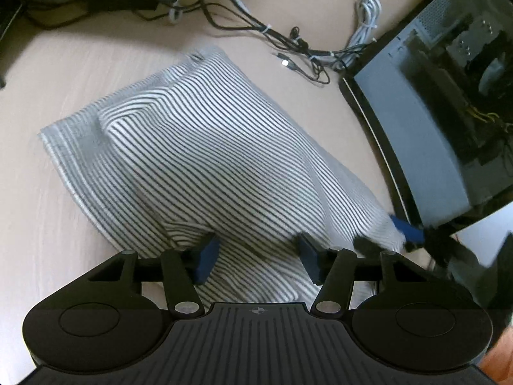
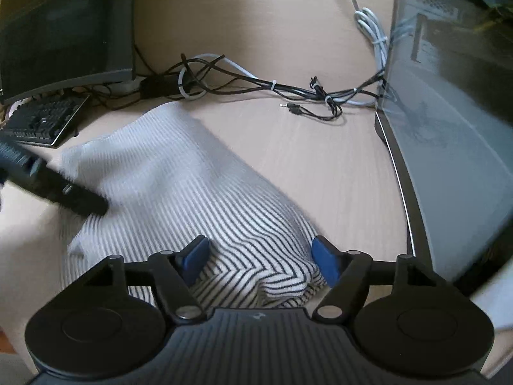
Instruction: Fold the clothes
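A black-and-white striped garment [image 1: 205, 160] lies rumpled on the light wooden table [image 1: 57, 211]; it also shows in the right wrist view [image 2: 179, 186]. My left gripper [image 1: 256, 256] is open, its blue pads [image 1: 206, 256] on either side of a raised fold at the near edge. My right gripper [image 2: 261, 260] is open too, its pads [image 2: 325, 260] straddling a bunched hem of the garment. The right gripper's blue tip [image 1: 407, 227] shows at the cloth's right corner in the left view. The left gripper's black body [image 2: 48, 183] rests over the cloth's left side in the right view.
A computer case with a glass side [image 1: 442, 112] stands at the right, also in the right wrist view [image 2: 449, 134]. A tangle of black and white cables [image 1: 288, 41] lies behind the garment. A monitor [image 2: 64, 25] and a keyboard [image 2: 41, 122] sit at the far left.
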`<action>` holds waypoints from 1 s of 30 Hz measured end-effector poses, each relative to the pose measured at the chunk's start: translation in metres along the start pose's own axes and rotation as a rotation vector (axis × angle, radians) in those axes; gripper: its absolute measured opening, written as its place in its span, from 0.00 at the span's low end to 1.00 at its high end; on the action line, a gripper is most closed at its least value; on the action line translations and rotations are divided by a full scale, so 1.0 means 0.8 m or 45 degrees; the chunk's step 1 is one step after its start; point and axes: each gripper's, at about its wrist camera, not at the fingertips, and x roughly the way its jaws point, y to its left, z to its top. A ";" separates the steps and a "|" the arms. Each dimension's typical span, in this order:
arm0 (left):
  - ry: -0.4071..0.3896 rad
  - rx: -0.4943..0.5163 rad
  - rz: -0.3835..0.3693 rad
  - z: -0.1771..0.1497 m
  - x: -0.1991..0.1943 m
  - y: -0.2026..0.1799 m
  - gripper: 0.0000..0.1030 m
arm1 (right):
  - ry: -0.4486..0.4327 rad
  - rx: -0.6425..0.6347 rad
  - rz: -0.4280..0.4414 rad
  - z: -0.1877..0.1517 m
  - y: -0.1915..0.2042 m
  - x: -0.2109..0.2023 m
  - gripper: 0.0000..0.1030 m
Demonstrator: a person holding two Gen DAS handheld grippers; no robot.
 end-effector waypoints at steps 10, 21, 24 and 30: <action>-0.092 0.043 0.077 0.031 -0.003 0.012 0.61 | 0.076 0.012 0.160 -0.020 0.052 -0.039 0.88; -0.187 0.141 -0.194 0.028 -0.038 -0.043 0.63 | 0.006 0.118 0.099 0.009 0.024 -0.066 0.50; -0.085 0.120 -0.182 0.013 -0.006 -0.040 0.64 | 0.080 0.120 0.082 -0.014 0.037 -0.045 0.50; -0.034 0.076 -0.200 -0.001 0.013 -0.016 0.61 | 0.082 0.121 0.052 -0.019 0.039 -0.049 0.51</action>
